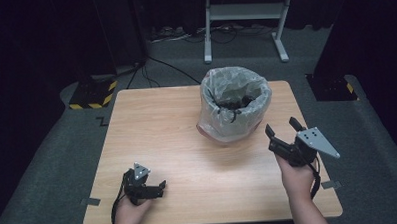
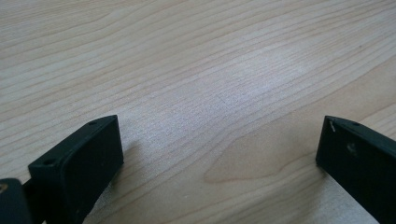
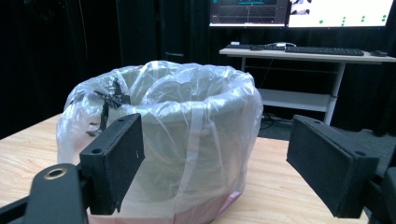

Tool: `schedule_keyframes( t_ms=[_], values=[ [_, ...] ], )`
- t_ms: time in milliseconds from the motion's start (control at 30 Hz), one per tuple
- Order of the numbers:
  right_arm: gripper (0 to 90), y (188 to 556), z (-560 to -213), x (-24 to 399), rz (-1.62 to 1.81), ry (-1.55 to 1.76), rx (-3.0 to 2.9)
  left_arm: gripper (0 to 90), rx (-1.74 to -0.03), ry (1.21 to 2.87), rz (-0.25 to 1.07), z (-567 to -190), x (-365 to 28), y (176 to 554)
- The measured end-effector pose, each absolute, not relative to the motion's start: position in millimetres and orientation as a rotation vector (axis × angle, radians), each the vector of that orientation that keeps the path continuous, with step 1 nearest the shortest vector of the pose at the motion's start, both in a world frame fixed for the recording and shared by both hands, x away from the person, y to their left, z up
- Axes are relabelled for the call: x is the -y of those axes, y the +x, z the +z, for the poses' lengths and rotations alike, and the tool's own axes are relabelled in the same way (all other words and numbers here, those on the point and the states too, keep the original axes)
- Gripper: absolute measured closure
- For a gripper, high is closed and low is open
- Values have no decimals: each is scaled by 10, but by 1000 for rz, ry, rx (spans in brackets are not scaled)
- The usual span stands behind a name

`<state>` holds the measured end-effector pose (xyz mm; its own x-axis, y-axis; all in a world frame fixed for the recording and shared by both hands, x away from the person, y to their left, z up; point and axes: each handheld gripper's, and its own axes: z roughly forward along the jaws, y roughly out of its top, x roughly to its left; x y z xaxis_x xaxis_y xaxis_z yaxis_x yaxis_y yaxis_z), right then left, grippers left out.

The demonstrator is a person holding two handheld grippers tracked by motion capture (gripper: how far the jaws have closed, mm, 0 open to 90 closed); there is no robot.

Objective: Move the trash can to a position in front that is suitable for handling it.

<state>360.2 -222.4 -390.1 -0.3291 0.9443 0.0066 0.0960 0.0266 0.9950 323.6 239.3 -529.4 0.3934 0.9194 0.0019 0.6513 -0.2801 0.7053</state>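
Bin (image 1: 235,104), clear liner: just ahead of the right hand-held gripper (image 1: 283,131), whose wide jaws frame it, likely for a rim approach. Left hand-held gripper (image 1: 161,186): wide, empty, low over bare table (image 1: 187,142), apparently parked.

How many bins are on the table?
1. The bin, lined with a clear plastic bag, stands at the table's far middle, just ahead of the right gripper.

The left hand (image 1: 127,212) holds the black two-jaw left gripper (image 1: 159,188) low, jaws wide apart. The right hand (image 1: 296,176) lifts the black right gripper (image 1: 282,128) higher, its jaws spread wide, pointing forward.
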Motion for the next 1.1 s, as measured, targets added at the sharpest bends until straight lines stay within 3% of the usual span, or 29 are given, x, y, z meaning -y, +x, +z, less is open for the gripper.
schedule_keyframes(
  t_ms=[400, 733, 1100],
  values=[
    [254, 4073, -3690, 2090, 1297, 1161, -1592, 6, -1338, 2031, 554, -5294, -2393, 3236],
    [382, 4634, -3587, 2040, 1233, 1296, -1614, 6, -1334, 2031, 555, -5294, -2392, 3229],
    [517, 4936, -3606, 1979, 1130, 1404, -1658, 9, -1328, 2033, 547, -5294, -2398, 3215]
  ],
)
